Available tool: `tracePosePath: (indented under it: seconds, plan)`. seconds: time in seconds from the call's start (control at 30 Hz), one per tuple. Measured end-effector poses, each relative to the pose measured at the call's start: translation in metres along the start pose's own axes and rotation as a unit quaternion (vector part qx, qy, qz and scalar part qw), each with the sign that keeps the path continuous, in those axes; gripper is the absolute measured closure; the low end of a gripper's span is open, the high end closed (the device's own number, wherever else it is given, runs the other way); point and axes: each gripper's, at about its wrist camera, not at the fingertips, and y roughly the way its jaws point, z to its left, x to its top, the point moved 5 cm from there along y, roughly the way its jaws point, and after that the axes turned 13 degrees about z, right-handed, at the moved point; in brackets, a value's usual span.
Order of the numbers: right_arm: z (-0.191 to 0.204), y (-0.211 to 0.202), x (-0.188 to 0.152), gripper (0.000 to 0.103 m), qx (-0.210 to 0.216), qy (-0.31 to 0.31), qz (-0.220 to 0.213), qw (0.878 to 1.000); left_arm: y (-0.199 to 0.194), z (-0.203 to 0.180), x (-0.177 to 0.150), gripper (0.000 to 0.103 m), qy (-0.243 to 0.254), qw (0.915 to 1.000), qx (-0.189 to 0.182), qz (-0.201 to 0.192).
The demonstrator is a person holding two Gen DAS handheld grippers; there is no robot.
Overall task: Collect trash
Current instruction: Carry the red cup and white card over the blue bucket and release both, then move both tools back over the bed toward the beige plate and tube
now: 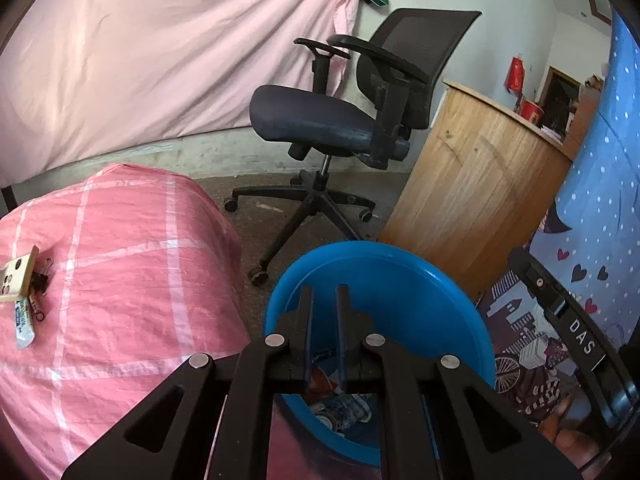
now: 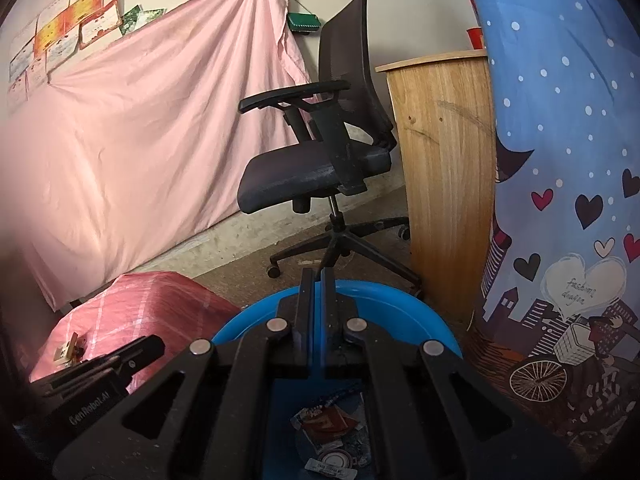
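Several wrappers and scraps of trash lie in the bottom of a blue plastic basin, seen between the arms of both claws: a red-and-white packet, a round white lid-like piece, crumpled bluish foil. More trash is still out on the pink checked cover left of the basin: a white-and-blue wrapper lying flat near the left edge, just beside a beige card with dark dots and a black binder clip touching that card.

Left claw hovers over the basin, jaws clenched down to a narrow slit, nothing between them. Right claw also over the basin's far rim, jaws pressed nearly together, empty as well. In the left view the right tool's black body shows at the right edge, with fingertips of a hand partly visible below it; in the right view the left tool sits at lower left.

Behind the basin: black mesh office chair on castors on a bare concrete floor, wooden cabinet to its right. Blue polka-dot printed cloth with hearts and a bicycle hangs at the right, close beside the basin. Pink sheet draped along the back wall.
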Motion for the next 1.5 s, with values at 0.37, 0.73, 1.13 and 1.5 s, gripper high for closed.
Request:
tracePosePath:
  seconds: [0.37, 0.73, 1.13, 1.5]
  plan:
    - [0.023, -0.014, 0.004, 0.049, 0.030, -0.026, -0.034, 0.999, -0.046, 0.031, 0.008, 0.085, -0.016, 0.9977, 0.030, -0.058]
    - [0.064, -0.035, 0.008, 0.004, 0.062, -0.054, -0.085, 0.993, -0.101, 0.078, 0.004, 0.044, -0.040, 0.9891, 0.071, -0.122]
    - [0.126, -0.053, 0.006, 0.000, 0.126, -0.097, -0.140, 0.977, -0.168, 0.141, -0.026, 0.001, -0.060, 0.9570, 0.162, -0.233]
    - [0.189, -0.063, -0.018, 0.000, 0.184, -0.169, -0.158, 0.955, -0.203, 0.194, -0.065, 0.001, -0.079, 0.9367, 0.215, -0.265]
